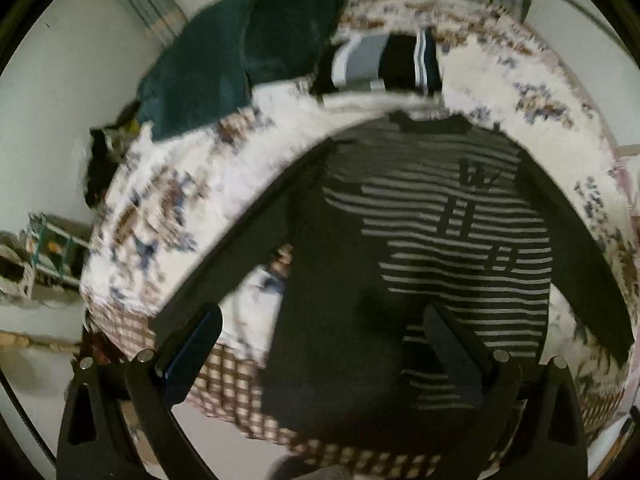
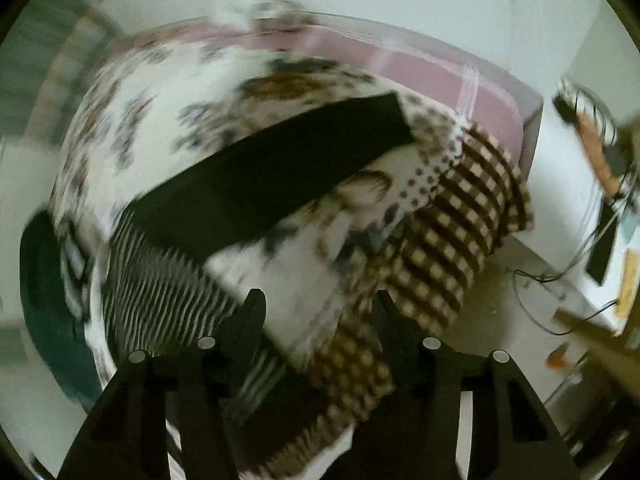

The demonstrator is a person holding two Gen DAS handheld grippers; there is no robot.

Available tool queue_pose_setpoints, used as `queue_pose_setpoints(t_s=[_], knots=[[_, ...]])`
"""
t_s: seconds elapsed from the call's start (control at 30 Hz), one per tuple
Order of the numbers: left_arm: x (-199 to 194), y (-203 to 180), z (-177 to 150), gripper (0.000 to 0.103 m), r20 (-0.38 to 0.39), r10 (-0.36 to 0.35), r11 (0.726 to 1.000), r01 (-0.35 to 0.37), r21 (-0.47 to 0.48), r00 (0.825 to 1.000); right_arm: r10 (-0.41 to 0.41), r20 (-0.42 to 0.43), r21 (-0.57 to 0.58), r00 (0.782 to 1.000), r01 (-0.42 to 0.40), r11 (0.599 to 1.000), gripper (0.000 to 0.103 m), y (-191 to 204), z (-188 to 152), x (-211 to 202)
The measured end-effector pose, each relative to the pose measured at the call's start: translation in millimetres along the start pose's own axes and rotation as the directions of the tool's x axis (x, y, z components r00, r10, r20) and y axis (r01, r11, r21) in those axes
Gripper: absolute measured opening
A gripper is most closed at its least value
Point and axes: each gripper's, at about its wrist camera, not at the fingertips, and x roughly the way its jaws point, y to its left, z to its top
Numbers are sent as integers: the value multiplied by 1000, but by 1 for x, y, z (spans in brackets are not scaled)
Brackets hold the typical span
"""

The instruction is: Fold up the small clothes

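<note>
A black long-sleeved shirt with grey stripes (image 1: 440, 232) lies spread flat on the floral bed cover (image 1: 192, 184), collar far, both sleeves stretched out. My left gripper (image 1: 320, 332) is open above its lower hem, holding nothing. In the right wrist view the striped body (image 2: 160, 292) and one black sleeve (image 2: 272, 168) cross the bed. My right gripper (image 2: 320, 308) is open above the bed's near edge, beside the shirt, and empty. Both views are blurred.
A dark green garment (image 1: 240, 52) and folded striped clothes (image 1: 384, 60) lie at the far side of the bed. A brown checked blanket (image 2: 452, 232) hangs over the bed's edge. Pink mattress side (image 2: 420, 68), cables and a desk (image 2: 600, 240) are at right.
</note>
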Motion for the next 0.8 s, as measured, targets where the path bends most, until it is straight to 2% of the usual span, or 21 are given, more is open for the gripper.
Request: queue_pose_setpoints(t_s=[0.13,0.33,0.43,0.53,0.57,0.6,0.63,0.67,0.8], knots=[[63,-32,0,103,-50,19,1000,-19,-2,999,0,19,158,1000,-3,987,58,-48,59,79],[144,-68,4,103,-114,23,1000,-23,4,993,-18,64,346,998,-5,938,58,-92,117,164],[170,-83,7,103,-114,25,999,-22,33,993,-19,100,396,995,-22,918,60,-100,135,192],[186,-90,9,103,-115,21,999,-15,47,993,-46,187,390,981,-31,920,60,-92,143,194],[191,-90,11,103,-116,20,999,-14,48,993,-57,211,377,976,-27,926,57,-88,146,194],[194,-90,12,103,-118,17,999,-11,48,993,-68,224,363,972,-18,932,42,-84,147,193],[197,-89,13,103,-120,15,999,-9,46,993,-78,241,338,967,-8,941,18,-79,150,193],[198,-86,14,103,-119,15,999,-10,44,993,-96,249,315,964,13,949,10,-73,152,192],[200,-72,24,103,-101,15,1000,-12,24,995,-141,306,285,941,50,957,9,-47,155,171]])
